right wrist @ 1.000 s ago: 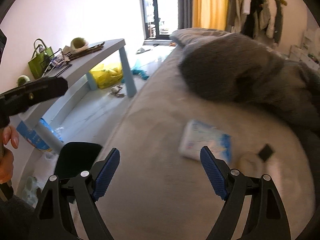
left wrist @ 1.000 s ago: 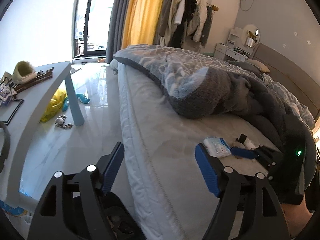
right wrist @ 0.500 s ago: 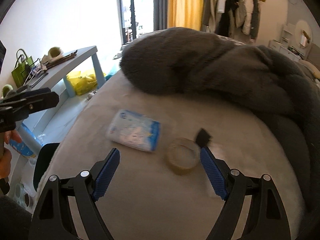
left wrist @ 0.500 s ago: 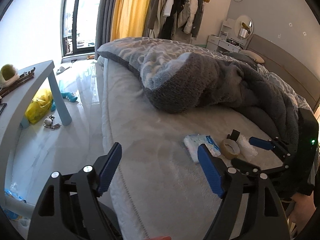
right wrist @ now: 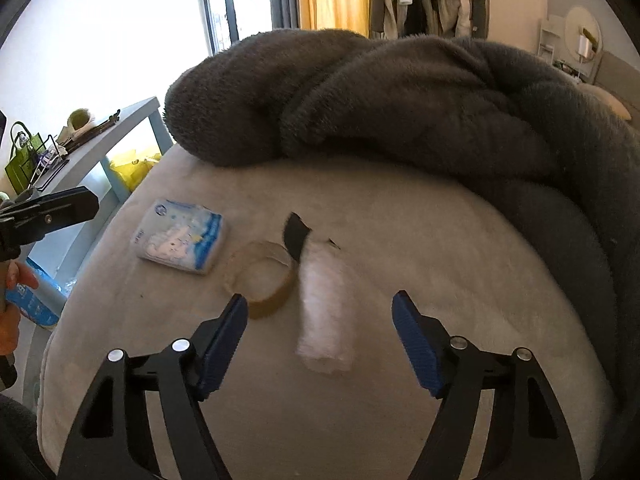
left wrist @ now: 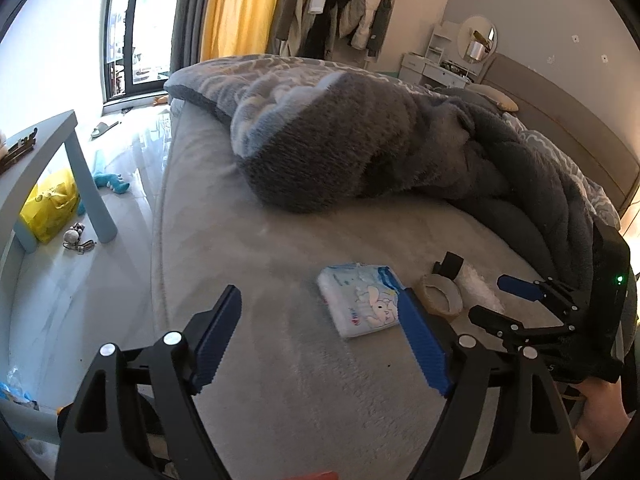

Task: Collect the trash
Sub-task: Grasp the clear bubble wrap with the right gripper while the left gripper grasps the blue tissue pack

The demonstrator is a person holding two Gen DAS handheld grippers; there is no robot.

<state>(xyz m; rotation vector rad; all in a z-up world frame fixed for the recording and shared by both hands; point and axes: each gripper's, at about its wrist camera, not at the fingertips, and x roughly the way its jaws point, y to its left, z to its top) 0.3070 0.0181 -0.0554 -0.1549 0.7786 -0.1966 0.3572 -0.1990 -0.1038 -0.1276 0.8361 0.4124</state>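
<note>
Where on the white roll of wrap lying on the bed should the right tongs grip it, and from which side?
Grip the white roll across its narrow middle, coming down from above. It lies flat on the bed, its long axis running away from the right tongs, whose closing jaws already stand either side with nothing between the pads. The tape ring sits close on its left, so keep clear.

Tissue pack (left wrist: 362,304) beside tape roll (left wrist: 440,294)
</note>
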